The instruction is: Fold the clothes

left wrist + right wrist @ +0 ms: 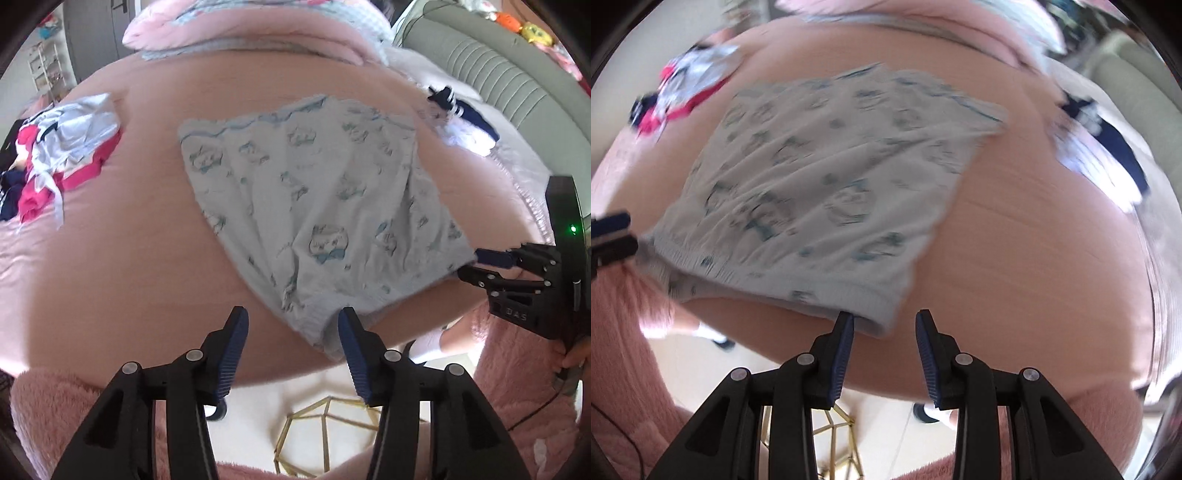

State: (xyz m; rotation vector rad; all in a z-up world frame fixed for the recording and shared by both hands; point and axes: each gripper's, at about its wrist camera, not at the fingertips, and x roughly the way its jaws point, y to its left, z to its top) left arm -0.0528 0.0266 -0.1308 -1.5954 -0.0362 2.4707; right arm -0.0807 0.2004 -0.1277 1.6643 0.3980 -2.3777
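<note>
Pale-blue printed shorts [314, 206] flat on pink bed [129, 277] | left gripper [291, 350] fingers spread | right gripper [884, 347] spread (blurred)

Pale blue shorts [306, 192] with a blue printed pattern lie spread flat on the pink bed, the ribbed waistband at the near edge and the leg hems pointing away. A heap of pink, white and navy clothes [55, 162] lies well apart at the far left; a navy and white garment [461, 118] lies far right.

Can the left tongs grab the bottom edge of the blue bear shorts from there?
Probably yes. The left tongs are open right at the shorts' near hem, with nothing between them.
</note>
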